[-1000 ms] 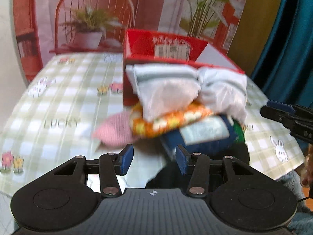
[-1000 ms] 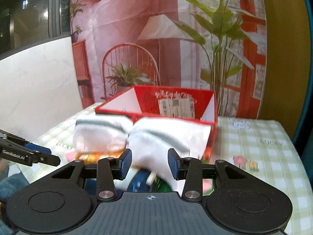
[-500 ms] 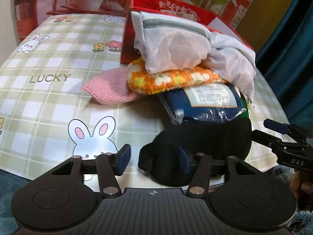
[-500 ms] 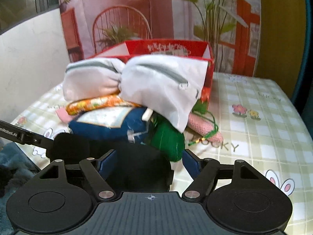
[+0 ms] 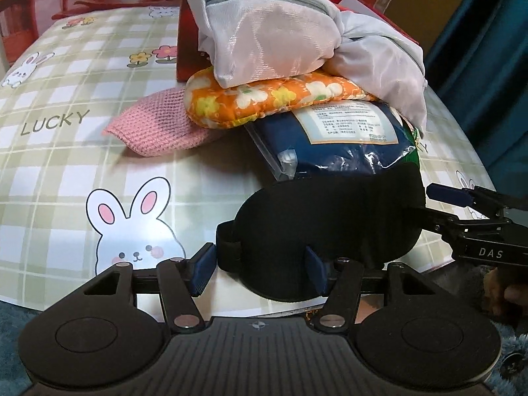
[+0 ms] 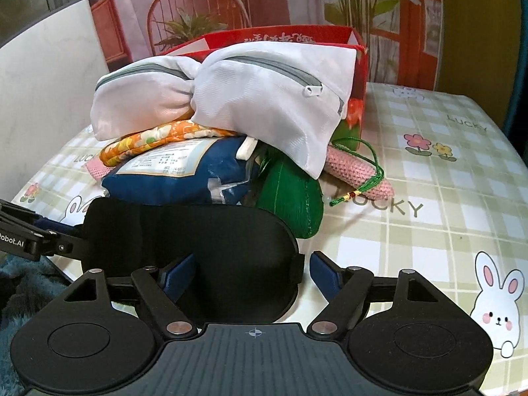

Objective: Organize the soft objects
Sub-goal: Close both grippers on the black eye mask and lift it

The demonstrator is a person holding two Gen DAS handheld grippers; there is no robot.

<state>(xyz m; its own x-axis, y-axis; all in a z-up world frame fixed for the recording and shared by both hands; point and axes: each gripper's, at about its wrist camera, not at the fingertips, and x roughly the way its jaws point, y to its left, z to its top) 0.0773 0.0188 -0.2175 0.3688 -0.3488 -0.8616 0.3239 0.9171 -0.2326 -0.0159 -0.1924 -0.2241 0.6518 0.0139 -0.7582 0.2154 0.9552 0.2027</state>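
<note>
A black eye mask [image 5: 330,217] lies at the table's front edge, before a pile of soft things. My left gripper [image 5: 260,270] stands open around the mask's strap end, with a small gap at its left finger. From the other side, my right gripper [image 6: 250,274] straddles the mask [image 6: 198,231]; its jaws are opening and its right pad is clear of the mask. The pile holds a white mesh zip bag [image 5: 280,33], an orange floral pad [image 5: 264,99], a blue plastic-wrapped pack [image 5: 336,138], a pink knitted piece [image 5: 158,128] and a green pouch [image 6: 290,188].
A red cardboard box [image 6: 283,38] stands open behind the pile. The checked tablecloth [image 6: 445,178] with rabbits covers the table. A green tasselled cord [image 6: 363,184] trails over a pink knitted roll [image 6: 356,168]. Blue fluffy fabric [image 6: 29,283] lies below the table edge.
Both grippers have sunk and tilted down toward the table's front edge. Their jaws have widened, the right more so. The eye mask has come between the fingers of each.
</note>
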